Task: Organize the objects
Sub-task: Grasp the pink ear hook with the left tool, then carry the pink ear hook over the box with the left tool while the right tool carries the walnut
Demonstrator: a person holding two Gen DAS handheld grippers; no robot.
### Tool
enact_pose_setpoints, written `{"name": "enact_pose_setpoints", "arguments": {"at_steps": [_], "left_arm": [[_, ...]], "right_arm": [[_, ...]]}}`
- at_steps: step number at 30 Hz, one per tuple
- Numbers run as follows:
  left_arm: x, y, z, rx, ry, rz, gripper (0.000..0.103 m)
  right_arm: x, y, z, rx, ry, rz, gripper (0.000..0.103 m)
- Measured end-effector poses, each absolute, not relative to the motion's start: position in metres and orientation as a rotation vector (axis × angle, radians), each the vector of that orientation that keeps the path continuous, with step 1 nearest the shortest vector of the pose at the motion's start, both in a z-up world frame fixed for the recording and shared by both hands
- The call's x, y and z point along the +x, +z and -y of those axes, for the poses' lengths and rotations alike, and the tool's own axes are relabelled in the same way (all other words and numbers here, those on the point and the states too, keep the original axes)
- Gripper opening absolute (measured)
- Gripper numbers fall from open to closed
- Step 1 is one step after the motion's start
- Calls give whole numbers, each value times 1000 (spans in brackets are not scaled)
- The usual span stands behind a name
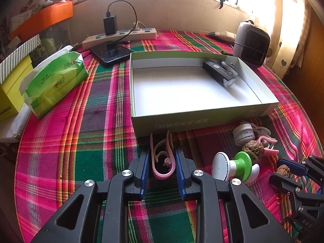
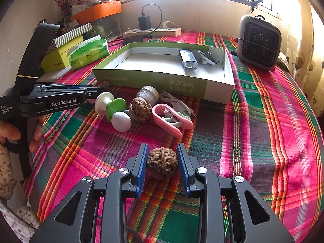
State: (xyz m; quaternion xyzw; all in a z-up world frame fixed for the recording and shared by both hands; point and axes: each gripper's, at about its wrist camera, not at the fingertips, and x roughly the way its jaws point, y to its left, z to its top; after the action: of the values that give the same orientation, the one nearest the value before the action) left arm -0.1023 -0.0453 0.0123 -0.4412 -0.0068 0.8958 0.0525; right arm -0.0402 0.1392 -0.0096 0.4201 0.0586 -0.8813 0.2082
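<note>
A shallow green-and-white box [image 1: 202, 119] lies on the plaid cloth with a black bike light [image 1: 219, 74] in its far right corner. My left gripper [image 1: 163, 163] stands around a pink ear hook [image 1: 162, 162] just before the box; its blue pads [image 1: 144, 172] touch the hook's sides. My right gripper [image 2: 162, 162] is shut on a walnut [image 2: 162, 163], also seen in the left wrist view [image 1: 283, 171]. A second walnut [image 2: 140, 110], a green-and-white massager [image 2: 113, 111], a small jar [image 2: 148, 94], another pink hook pair [image 2: 172, 119] and a white cable [image 2: 176, 101] lie before the box [image 2: 154, 79].
A green tissue pack [image 1: 54, 83] and yellow boxes [image 1: 12, 81] stand at the left. A power strip [image 1: 119, 37], a charger and a black phone [image 1: 111, 52] lie behind the box. A small grey fan heater [image 2: 259, 42] stands at the back right.
</note>
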Motion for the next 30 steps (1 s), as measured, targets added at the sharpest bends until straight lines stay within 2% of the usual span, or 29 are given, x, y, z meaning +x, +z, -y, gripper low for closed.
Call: {"name": "enact_pose_setpoints", "arguments": {"at_steps": [17,30], "left_arm": [[-94,21,45,-1304,2728,22,21],[-89,49,38,-1212,2714,25,22]], "right_arm": [[-39,-9,-137,1159,-2462,-168,30],[-48,19,-141,1090,-2473,-123,30]]}}
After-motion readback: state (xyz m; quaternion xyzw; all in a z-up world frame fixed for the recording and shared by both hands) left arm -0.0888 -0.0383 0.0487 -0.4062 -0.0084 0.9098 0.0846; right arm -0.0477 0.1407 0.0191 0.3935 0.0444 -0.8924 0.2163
